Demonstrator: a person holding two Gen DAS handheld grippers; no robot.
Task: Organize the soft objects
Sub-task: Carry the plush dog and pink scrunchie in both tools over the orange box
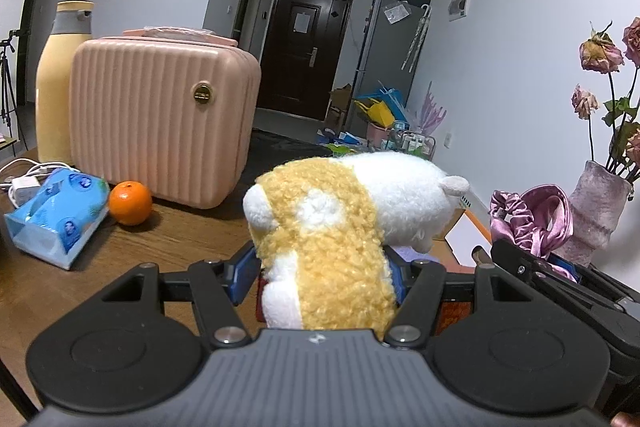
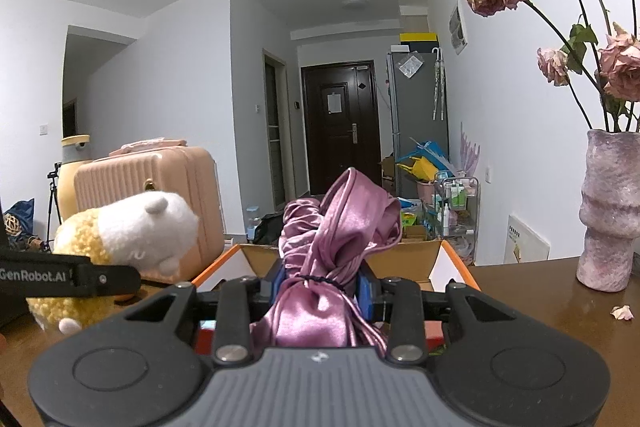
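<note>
Plush toy (image 1: 320,227) clamped between left fingers (image 1: 244,275), satin bundle (image 2: 320,291) between right fingers (image 2: 366,291)

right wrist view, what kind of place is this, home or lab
Most likely a lived-in flat. A wooden table stands in a room opening onto a hallway with a dark front door, a grey fridge beside it, and a vase of dried roses on the table.

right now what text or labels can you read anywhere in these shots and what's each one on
"GenRobot.AI": white print on the black body of the left gripper, seen in the right wrist view.
Too small or blurred to read: the paper on the dark door, the gold badge on the pink case, the print on the blue tissue pack.
</note>
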